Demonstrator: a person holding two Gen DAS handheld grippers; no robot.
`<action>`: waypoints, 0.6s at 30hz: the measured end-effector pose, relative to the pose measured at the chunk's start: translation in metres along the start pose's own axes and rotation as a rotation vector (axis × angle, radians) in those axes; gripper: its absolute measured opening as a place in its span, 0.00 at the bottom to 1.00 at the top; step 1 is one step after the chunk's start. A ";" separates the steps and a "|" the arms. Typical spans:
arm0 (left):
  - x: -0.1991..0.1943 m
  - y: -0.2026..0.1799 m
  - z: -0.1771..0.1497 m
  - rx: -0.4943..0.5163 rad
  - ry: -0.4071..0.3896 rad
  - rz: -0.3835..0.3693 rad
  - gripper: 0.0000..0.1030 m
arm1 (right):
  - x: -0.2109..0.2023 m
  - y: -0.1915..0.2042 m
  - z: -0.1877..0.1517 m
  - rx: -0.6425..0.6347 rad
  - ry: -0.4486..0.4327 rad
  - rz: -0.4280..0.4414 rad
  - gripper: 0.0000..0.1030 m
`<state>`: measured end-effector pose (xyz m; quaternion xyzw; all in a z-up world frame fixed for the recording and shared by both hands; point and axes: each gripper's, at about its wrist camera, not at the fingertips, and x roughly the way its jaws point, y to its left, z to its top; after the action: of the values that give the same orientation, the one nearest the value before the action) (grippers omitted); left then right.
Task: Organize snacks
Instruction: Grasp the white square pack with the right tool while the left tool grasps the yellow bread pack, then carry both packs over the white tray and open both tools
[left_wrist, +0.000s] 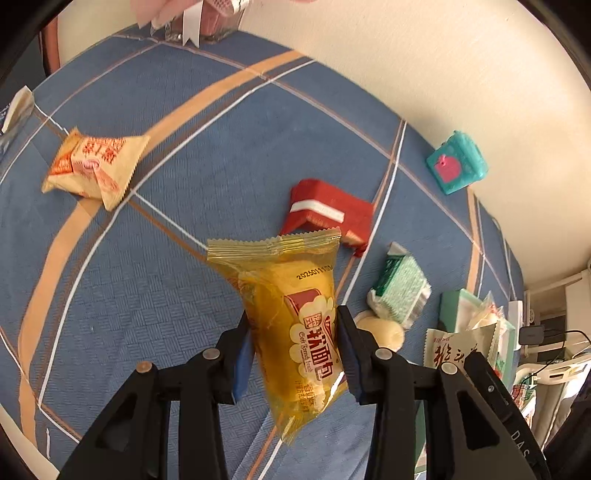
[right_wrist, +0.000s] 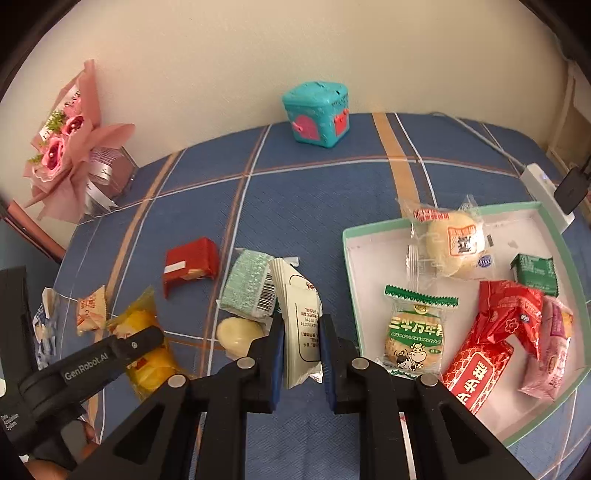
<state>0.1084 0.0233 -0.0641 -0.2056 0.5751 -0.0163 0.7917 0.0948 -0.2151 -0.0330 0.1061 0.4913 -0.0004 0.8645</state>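
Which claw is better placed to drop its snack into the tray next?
Probably the right claw: its white packet hangs just beside the tray. The left claw, gripping the yellow bread packet, is farther away.

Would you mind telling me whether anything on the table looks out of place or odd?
The pale round bun lies bare on the blue cloth, apparently unwrapped, while every other snack is packaged. Several packets remain outside the tray.
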 end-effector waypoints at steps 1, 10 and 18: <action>-0.003 0.001 0.000 0.002 -0.007 -0.003 0.41 | -0.002 0.000 0.000 0.007 -0.002 0.014 0.18; -0.029 -0.019 -0.003 0.058 -0.068 -0.019 0.41 | -0.020 -0.005 0.002 0.033 -0.028 0.027 0.18; -0.026 -0.077 -0.018 0.207 -0.061 -0.047 0.41 | -0.043 -0.060 0.009 0.171 -0.078 -0.042 0.18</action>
<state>0.0997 -0.0459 -0.0189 -0.1365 0.5410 -0.0876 0.8253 0.0739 -0.2802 -0.0035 0.1690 0.4577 -0.0642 0.8705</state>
